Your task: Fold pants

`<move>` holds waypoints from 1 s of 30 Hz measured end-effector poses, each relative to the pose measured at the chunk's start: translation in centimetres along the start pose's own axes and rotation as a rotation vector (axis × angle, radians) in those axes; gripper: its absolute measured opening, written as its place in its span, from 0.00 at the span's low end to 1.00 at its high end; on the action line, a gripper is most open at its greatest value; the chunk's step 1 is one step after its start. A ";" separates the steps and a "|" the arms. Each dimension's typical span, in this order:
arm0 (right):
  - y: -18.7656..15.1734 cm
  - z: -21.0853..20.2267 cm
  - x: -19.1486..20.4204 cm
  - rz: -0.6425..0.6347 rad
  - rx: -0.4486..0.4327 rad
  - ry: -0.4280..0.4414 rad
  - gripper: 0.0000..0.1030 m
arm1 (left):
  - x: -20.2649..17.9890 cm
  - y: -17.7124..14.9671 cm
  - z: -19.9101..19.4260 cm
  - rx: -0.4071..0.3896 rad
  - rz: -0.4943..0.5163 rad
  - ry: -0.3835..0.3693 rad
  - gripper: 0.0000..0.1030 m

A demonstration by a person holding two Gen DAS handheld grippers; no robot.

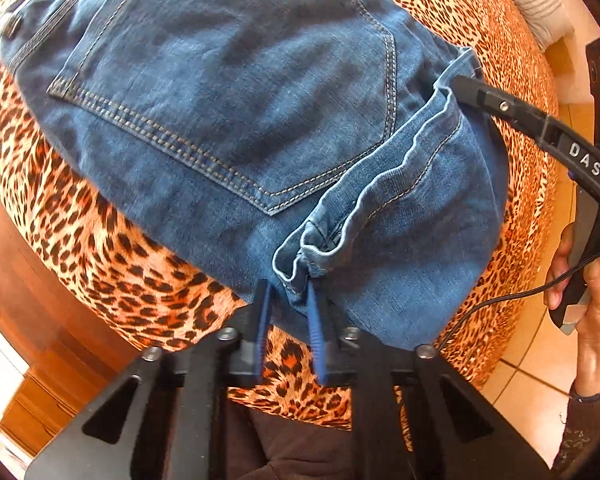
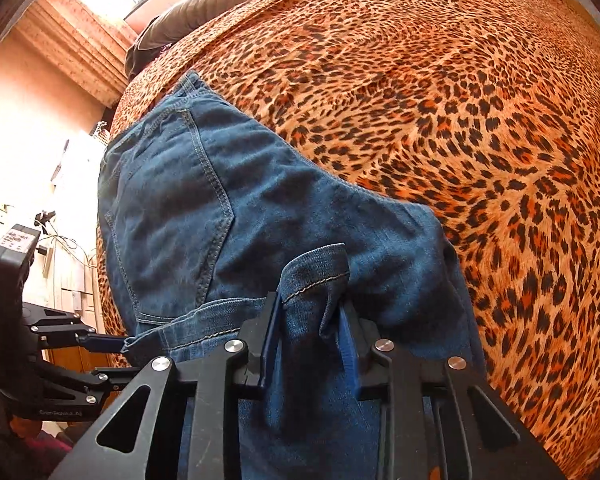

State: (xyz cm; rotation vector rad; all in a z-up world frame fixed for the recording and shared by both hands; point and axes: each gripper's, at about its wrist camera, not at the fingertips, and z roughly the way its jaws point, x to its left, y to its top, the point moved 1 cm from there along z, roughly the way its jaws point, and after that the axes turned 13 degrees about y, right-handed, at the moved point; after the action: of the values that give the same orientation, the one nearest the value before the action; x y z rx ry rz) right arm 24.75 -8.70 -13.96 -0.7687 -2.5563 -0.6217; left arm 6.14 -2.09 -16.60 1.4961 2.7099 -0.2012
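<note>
Left wrist view: looks steeply down, close over the jeans (image 1: 228, 120) on the leopard-print bedspread (image 1: 84, 216), right gripper (image 1: 460, 84) at the jeans' right edge. Right wrist view: same steep close look from the jeans' other hem corner, left gripper (image 2: 112, 342) at their left. Both share back pocket and hem.

A bed under a leopard-print cover (image 2: 440, 100) carries a grey-brown pillow (image 2: 204, 12) at its far end, with pale floor tiles (image 1: 536, 364) beside it and wooden furniture (image 1: 32, 392) alongside.
</note>
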 end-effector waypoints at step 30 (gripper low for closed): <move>-1.2 0.9 -3.6 0.187 -0.136 -0.059 0.23 | 2.9 0.6 -0.3 0.039 -0.051 -0.033 0.36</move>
State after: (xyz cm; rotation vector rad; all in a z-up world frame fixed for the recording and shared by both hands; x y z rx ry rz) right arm 26.57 -10.65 -16.81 -1.0735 -2.4756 -0.7262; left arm 5.12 0.74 -16.67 1.4215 2.7352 -0.2799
